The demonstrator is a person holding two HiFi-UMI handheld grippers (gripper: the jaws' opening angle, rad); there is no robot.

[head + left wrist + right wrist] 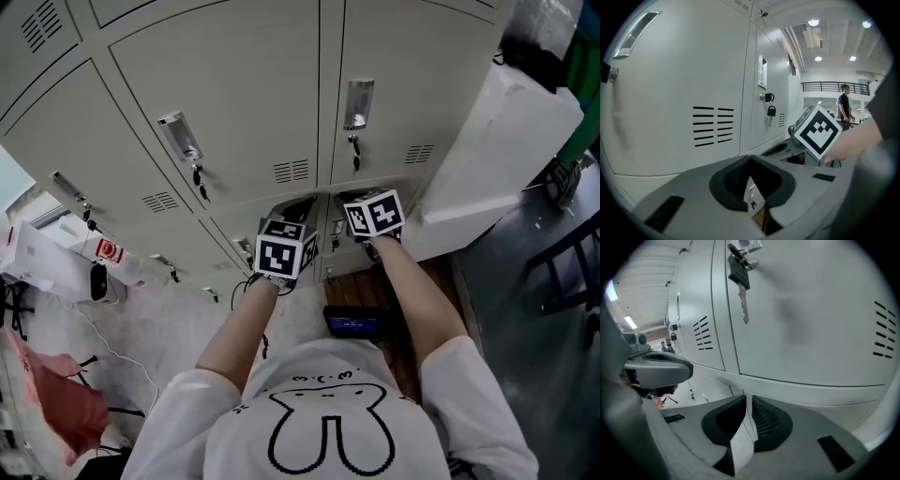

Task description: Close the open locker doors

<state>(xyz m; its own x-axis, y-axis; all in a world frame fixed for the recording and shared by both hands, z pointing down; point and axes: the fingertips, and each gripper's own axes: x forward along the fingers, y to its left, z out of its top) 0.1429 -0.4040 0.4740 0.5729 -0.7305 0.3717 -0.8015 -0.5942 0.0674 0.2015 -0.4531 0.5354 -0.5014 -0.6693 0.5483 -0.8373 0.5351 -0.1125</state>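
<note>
Grey lockers (234, 94) fill the head view, and their upper doors are closed. Both grippers reach to the bottom row, where dark gaps show beside the doors. My left gripper (284, 246) sits left of my right gripper (370, 230). In the left gripper view the left gripper (750, 161) has its jaw tips together; a low door and brown floor show through the gap behind them. In the right gripper view the right gripper (746, 401) is shut on the thin pale edge of a locker door (740, 446), which runs straight between its pads.
Keys hang from the locks of the closed doors (740, 282) (771, 110). A white cabinet (506, 141) stands at the right. A black device (354, 325) lies on the wooden floor by my feet. Red cloth (47, 394) lies at the left. A person (843, 105) stands far off.
</note>
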